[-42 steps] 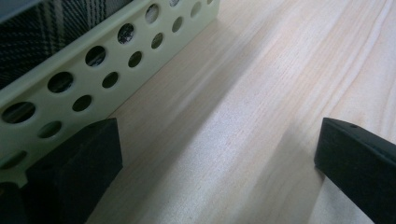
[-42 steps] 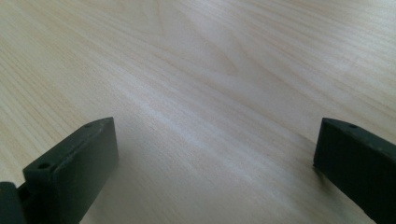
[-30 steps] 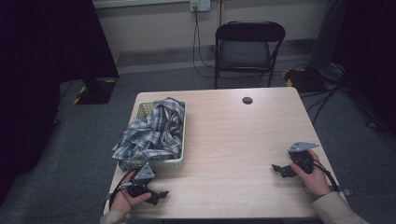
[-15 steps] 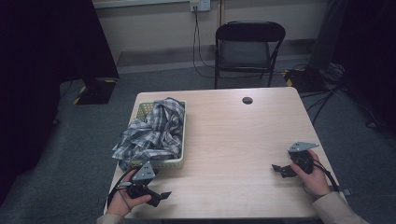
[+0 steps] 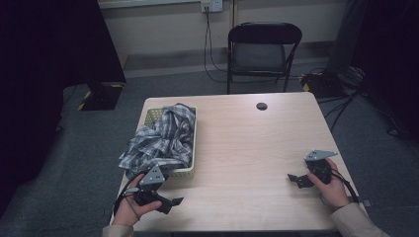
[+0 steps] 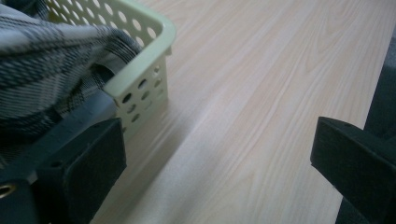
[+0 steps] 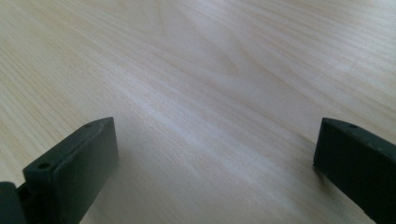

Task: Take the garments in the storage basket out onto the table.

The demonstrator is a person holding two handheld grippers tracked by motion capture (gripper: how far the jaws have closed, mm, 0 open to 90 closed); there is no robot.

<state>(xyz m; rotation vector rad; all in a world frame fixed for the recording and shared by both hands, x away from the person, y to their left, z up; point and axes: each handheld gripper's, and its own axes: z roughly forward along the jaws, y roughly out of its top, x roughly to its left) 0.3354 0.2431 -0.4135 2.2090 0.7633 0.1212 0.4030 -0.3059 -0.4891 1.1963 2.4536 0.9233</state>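
**Both grippers wide and empty, shirt in the basket**

I see my left gripper (image 5: 170,201) low over the near left corner of the wooden table (image 5: 247,143), just beside the near end of the pale green perforated basket (image 5: 192,143). Its jaws stand wide apart with nothing between them; in the left gripper view the basket's corner (image 6: 144,60) sits just ahead of one jaw. A plaid shirt (image 5: 158,140) is heaped in the basket and spills over its left rim; the same checked cloth (image 6: 42,70) hangs over the rim in the left gripper view.

My right gripper (image 5: 296,178) rests near the table's right edge, well apart from the basket, jaws spread wide over bare wood (image 7: 201,93), holding nothing.

A small dark round disc (image 5: 262,106) lies near the far edge. A black folding chair (image 5: 262,49) stands beyond the table.
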